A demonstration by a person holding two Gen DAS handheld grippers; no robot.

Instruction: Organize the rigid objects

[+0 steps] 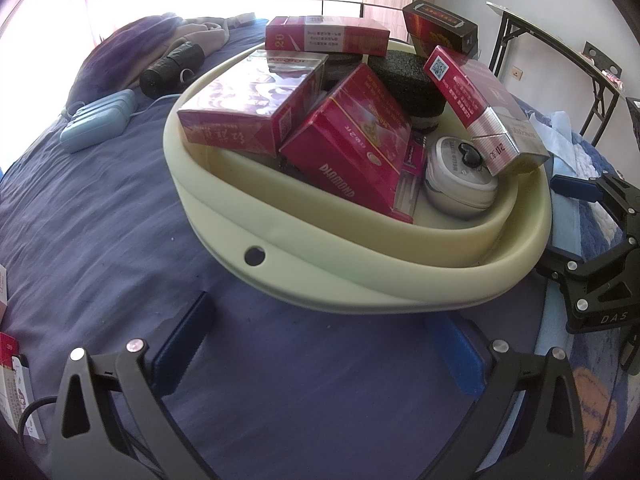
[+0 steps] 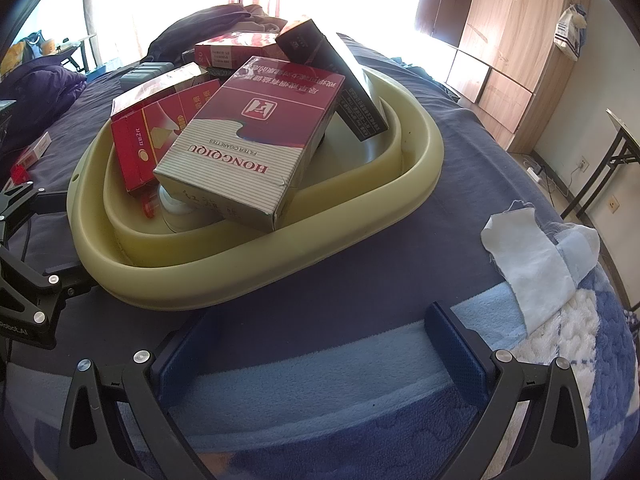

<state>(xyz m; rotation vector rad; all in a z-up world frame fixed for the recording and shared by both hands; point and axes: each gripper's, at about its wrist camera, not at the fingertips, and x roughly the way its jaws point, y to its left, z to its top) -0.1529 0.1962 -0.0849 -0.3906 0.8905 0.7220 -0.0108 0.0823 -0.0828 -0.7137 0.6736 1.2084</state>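
Observation:
A pale green basin [image 1: 320, 276] sits on the blue bed cover, also in the right wrist view [image 2: 280, 248]. It holds several red cigarette boxes, among them a DIAMOND box [image 1: 352, 148] and a grey-and-red HONGQIQU box [image 2: 252, 148], plus a black box [image 2: 332, 76], a black sponge [image 1: 408, 80] and a round white tin [image 1: 460, 176]. My left gripper [image 1: 324, 344] is open and empty just in front of the basin. My right gripper [image 2: 320, 344] is open and empty over a light blue blanket, near the basin's right side. The right gripper shows at the right edge of the left wrist view [image 1: 592, 240].
A light blue case [image 1: 100, 120] and a black roll [image 1: 172, 68] lie on the bed behind the basin. More cigarette boxes lie at the left edge [image 1: 12, 384]. A white cloth [image 2: 532, 256] lies on the blanket. A wooden wardrobe [image 2: 512, 40] and folding tables stand beyond the bed.

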